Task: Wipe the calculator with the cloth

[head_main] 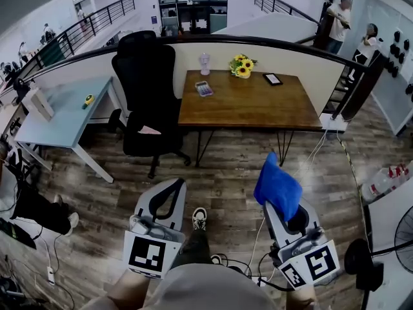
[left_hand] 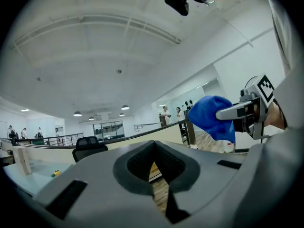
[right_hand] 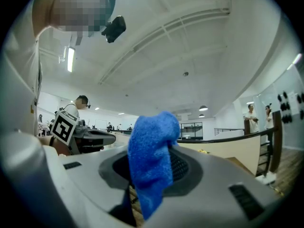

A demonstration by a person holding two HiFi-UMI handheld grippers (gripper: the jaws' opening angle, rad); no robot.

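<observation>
right gripper (right_hand: pixel 151 186) fingers pinch blue cloth (right_hand: pixel 151 146); left gripper (left_hand: pixel 155 164) fingers together, empty

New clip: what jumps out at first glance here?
The bright blue cloth, clamped in the right gripper at the head view's lower right. The left gripper beside it is shut and empty. The calculator lies far ahead on the wooden table, near the sunflowers.

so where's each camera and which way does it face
Head view: on the person's head, looking down at a wooden table; left tongs, right tongs, a shoe show.
Left gripper view: on the left tongs, tilted up at ceiling; its shut jaws show.
Right gripper view: on the right tongs, tilted up; jaws clamp the blue cloth.
Shared: the cloth, in all three.
</observation>
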